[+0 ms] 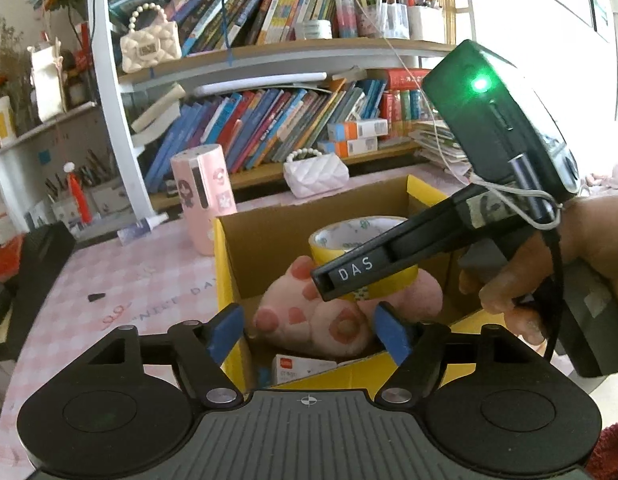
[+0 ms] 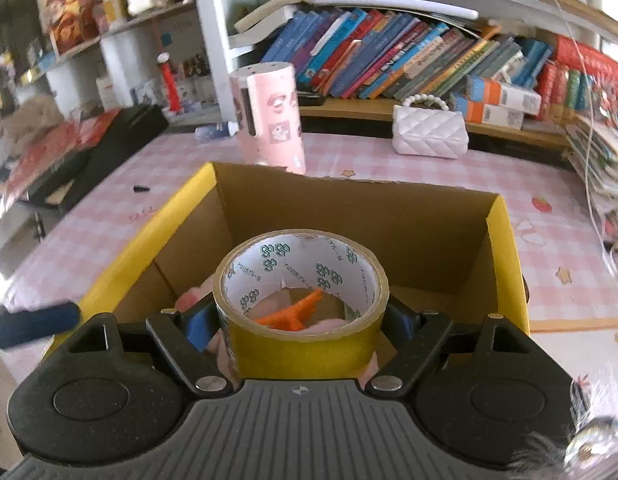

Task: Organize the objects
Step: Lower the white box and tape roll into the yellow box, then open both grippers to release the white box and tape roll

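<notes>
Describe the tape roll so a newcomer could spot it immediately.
Find the yellow-edged cardboard box on the pink checked tablecloth. Over its opening, the right claw grips a yellow tape roll. Unlike the pink plush toy beneath, it is a ring with a green-printed white core.

We see the yellow box (image 2: 505,248) open at the top, but the tape roll (image 2: 301,292) and pink plush (image 1: 321,316) crowd its near half. The far half, frame centre, looks free. Beyond, the pink canister (image 2: 271,116) and white purse (image 2: 429,134) block the worktop (image 2: 389,164); lower left stays bare.
</notes>
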